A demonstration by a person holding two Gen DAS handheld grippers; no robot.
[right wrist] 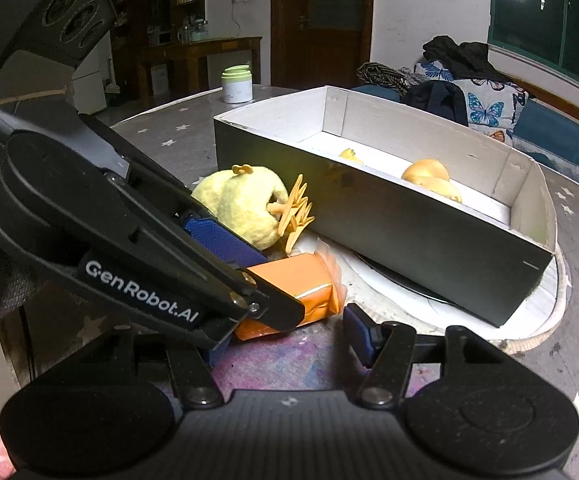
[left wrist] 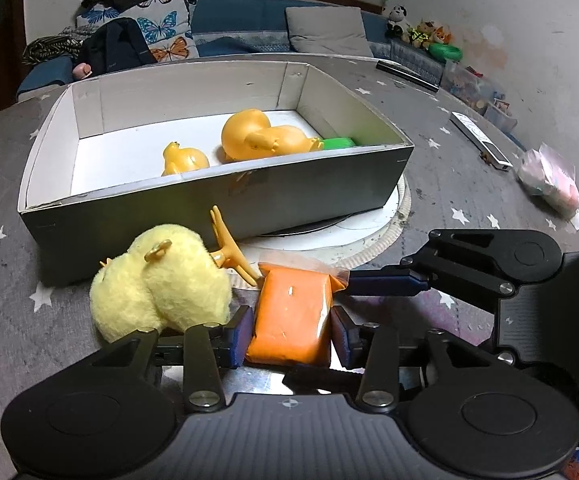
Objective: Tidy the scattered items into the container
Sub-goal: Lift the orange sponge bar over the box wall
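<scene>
Grey star-print cloth [left wrist: 17, 184] covers the table, with a sofa and cushions behind it. 1 open cardboard box [left wrist: 225, 200] sits on a round white mat and already holds 2 rubber ducks [left wrist: 261, 136] and a green item [left wrist: 339, 143]. Outside it, just in front of the near wall, lie a plush chick [left wrist: 161, 284] and an orange packet [left wrist: 293, 316], touching each other. Left gripper [left wrist: 293, 330] has its jaws spread wide on either side of the packet; left pad looks in contact, right pad shows a sliver of gap, so I judge no firm hold yet. Right gripper [right wrist: 285, 332] stands partly open and empty just right of the packet. Risks, as judgement: glossy wrapper may slip or squash when the pads close; the chick's plastic feet [left wrist: 231, 256] lie against the packet and could snag or drag along; the 2 grippers are crowded and may collide; a low lift would catch the box wall.
</scene>
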